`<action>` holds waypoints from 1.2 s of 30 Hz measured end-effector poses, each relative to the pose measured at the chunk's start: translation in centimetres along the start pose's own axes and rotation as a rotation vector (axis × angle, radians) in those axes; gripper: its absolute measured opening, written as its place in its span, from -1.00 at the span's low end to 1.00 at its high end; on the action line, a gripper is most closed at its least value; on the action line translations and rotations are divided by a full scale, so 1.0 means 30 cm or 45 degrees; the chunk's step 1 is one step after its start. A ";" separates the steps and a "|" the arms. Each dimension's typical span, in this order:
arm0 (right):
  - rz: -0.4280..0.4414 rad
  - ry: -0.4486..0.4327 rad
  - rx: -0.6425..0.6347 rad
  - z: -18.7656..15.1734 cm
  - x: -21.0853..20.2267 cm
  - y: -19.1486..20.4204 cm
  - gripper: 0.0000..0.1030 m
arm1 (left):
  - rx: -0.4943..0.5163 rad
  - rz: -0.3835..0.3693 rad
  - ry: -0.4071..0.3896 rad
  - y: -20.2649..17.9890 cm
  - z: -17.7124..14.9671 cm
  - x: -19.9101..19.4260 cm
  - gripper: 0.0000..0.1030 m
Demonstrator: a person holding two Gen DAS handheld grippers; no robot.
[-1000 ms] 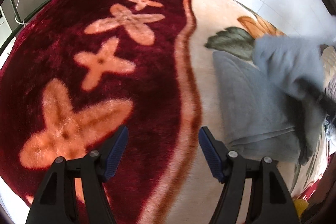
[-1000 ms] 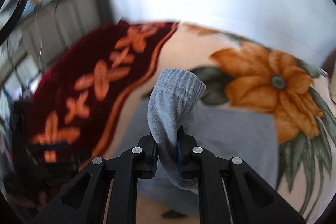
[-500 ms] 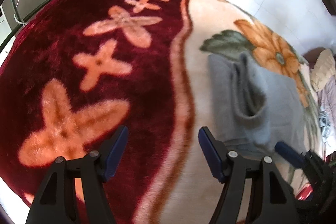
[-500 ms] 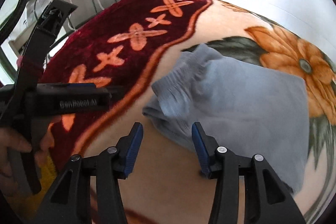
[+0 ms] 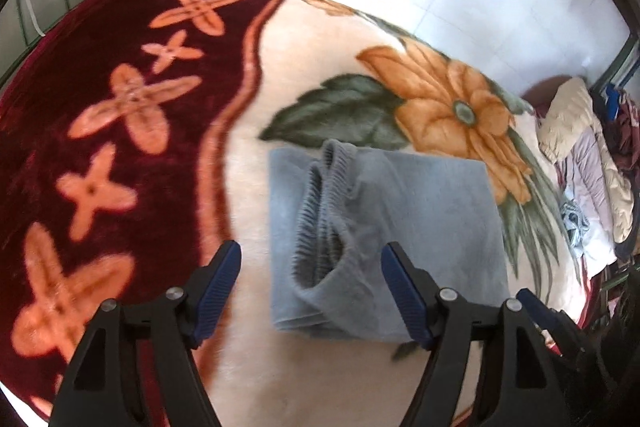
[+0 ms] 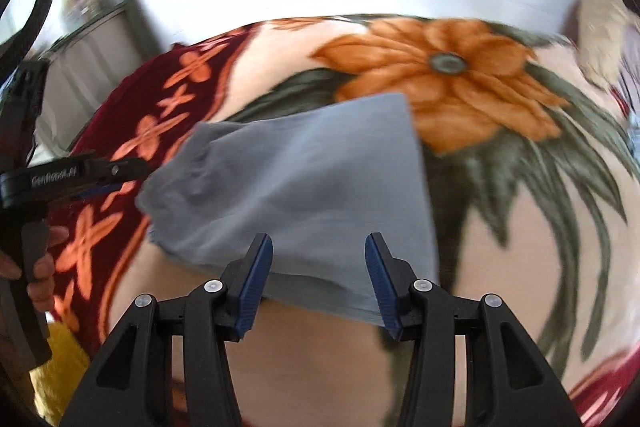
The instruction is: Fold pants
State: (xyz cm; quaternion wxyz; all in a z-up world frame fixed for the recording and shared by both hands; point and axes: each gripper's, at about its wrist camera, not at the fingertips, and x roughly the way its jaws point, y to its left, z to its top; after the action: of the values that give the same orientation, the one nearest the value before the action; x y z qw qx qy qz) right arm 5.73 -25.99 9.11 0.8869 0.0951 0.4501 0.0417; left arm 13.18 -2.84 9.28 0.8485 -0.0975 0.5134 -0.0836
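**Grey pants folded, both tongs released**

Grey pants (image 5: 420, 211) lie folded on the floral blanket (image 5: 248, 367), at twelve o'clock from our left tongs (image 5: 310, 293), widening and empty, and right tongs (image 6: 318, 281), released. We judge tidying the ribbed cuff (image 5: 320, 211) remains.

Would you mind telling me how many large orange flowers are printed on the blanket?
1. The single large orange flower sits on the cream part of the blanket, just beyond the far right corner of the folded grey pants. More may lie outside both views.
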 end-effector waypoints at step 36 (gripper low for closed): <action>-0.064 0.080 -0.032 -0.074 0.110 -0.072 0.03 | 0.041 0.083 -0.011 0.054 0.169 0.256 -0.53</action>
State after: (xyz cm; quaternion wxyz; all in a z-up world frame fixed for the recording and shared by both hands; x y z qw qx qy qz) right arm 5.85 -27.27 4.76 0.8742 0.0714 0.4794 0.0281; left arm 21.28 -2.72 4.61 0.8545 -0.0675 0.5112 -0.0635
